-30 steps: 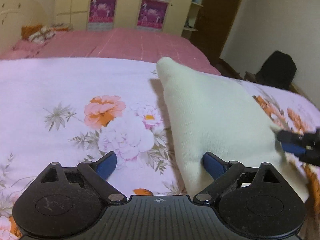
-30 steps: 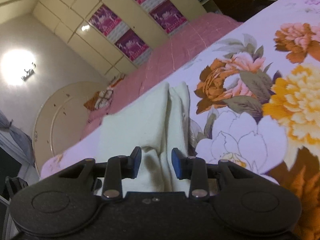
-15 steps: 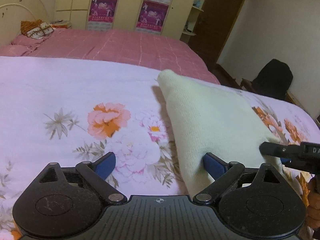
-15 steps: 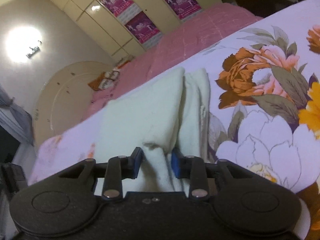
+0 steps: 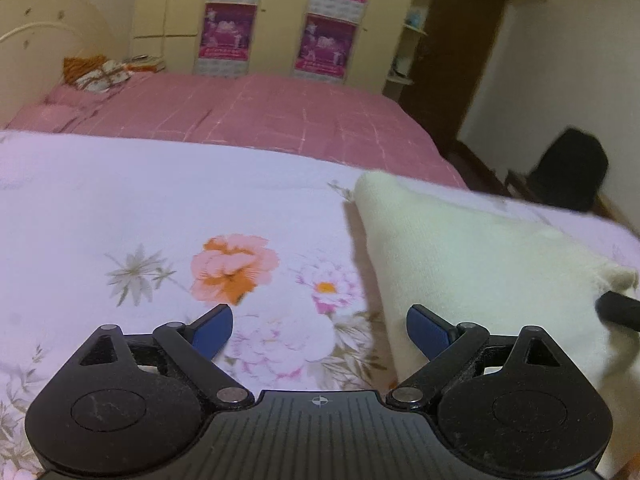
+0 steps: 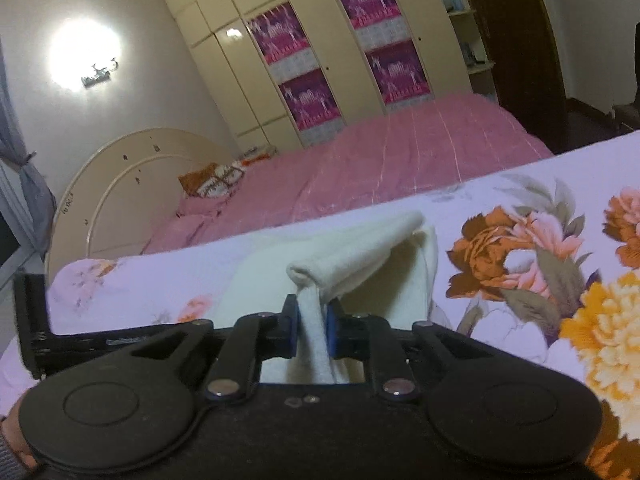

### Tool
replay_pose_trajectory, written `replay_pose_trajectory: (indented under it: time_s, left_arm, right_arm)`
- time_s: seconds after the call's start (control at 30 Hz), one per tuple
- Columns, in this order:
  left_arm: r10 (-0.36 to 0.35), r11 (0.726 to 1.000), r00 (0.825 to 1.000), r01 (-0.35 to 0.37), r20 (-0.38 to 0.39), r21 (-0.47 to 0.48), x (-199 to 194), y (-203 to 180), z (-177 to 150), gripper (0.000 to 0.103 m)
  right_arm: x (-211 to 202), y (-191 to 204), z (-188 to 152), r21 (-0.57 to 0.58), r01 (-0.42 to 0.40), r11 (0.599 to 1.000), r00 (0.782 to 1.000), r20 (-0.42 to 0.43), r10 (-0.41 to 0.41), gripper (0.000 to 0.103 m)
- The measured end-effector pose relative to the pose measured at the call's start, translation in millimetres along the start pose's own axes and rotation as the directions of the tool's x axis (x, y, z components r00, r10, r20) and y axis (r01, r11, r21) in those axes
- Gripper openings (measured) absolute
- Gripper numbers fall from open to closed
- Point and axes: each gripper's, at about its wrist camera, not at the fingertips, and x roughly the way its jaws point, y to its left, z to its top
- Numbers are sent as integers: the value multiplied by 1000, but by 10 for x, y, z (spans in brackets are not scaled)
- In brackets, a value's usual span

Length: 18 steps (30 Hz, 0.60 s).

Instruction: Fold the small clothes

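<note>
A cream knitted garment (image 5: 472, 264) lies on the floral sheet (image 5: 120, 220) to the right of my left gripper (image 5: 318, 320). That gripper is open wide, with its right fingertip (image 5: 424, 328) at the garment's near left edge and bare sheet between the jaws. My right gripper (image 6: 312, 316) has a bunched corner of the garment (image 6: 360, 256) between its blue pads; its jaws are closing and the pads press the cloth. This corner is raised off the sheet. In the left wrist view one finger of the right gripper (image 5: 618, 312) shows at the garment's right corner.
The floral sheet (image 6: 520, 208) covers the near bed; beyond it a pink quilt (image 5: 240, 112) runs to a cream headboard (image 6: 120, 184). A wardrobe with purple panels (image 5: 280, 32) stands at the back. A dark chair (image 5: 568, 172) sits beside the bed at right.
The right gripper's jaws narrowed onto the garment's corner, rose with it and rolled towards level. The garment's right corner lifted. The left gripper shifted slightly and stayed open.
</note>
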Motion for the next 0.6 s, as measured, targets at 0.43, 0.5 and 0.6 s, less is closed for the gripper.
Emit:
replay_pose_trajectory:
  time_s: [0.43, 0.5, 0.6]
  left_arm:
    - [-25, 999, 999, 24, 25, 49, -104, -55, 137, 94]
    - [-21, 998, 1000, 20, 10, 58, -38, -92, 121, 94]
    - [-23, 999, 1000, 23, -9, 45, 13, -106, 122, 94]
  right_arm:
    - [137, -604, -66, 246, -5, 969, 1000, -13, 8, 35]
    - [227, -709, 12, 298, 3, 955, 1000, -21, 3, 33]
    - [465, -715, 103, 274, 22, 962, 998, -70, -2, 19]
